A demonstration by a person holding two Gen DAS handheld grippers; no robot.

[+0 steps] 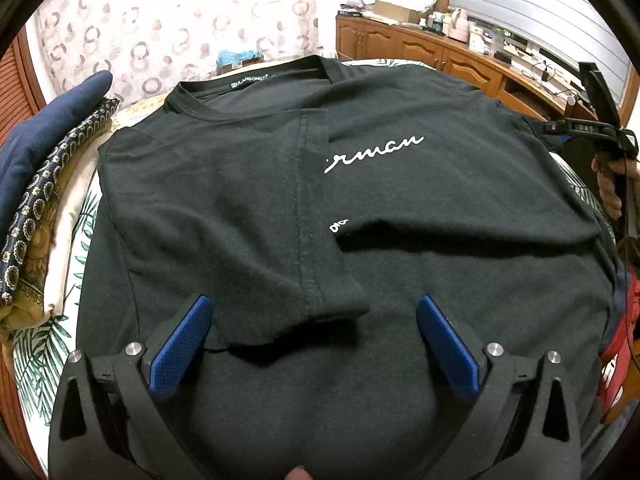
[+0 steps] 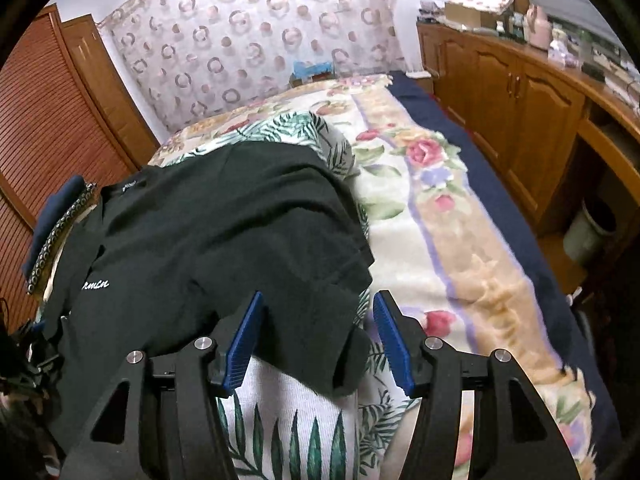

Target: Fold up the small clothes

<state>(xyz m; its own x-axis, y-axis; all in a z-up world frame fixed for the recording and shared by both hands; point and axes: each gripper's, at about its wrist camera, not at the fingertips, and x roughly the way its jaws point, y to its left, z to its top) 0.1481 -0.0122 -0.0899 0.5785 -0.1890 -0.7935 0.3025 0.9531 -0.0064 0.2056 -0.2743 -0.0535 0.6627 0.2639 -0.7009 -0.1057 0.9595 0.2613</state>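
A black T-shirt (image 1: 400,200) with white script lies face up on the bed. One sleeve (image 1: 256,216) is folded across its chest. My left gripper (image 1: 316,320) hovers wide open over the shirt's lower part, with the folded sleeve's end between its blue pads (image 1: 180,344) and untouched. In the right wrist view the shirt's other sleeve (image 2: 304,320) hangs off the shirt's edge onto the leaf-print sheet (image 2: 296,424). My right gripper (image 2: 318,320) straddles that sleeve, open, and its pads do not press the cloth. A hand (image 1: 612,188) at the far right edge holds that gripper.
Folded navy and patterned clothes (image 1: 44,168) are stacked left of the shirt. A floral blanket (image 2: 460,240) covers the bed to the right. Wooden cabinets (image 2: 520,120) with clutter on top line the right wall, with a bin (image 2: 588,232) below. A louvred door (image 2: 44,132) stands at left.
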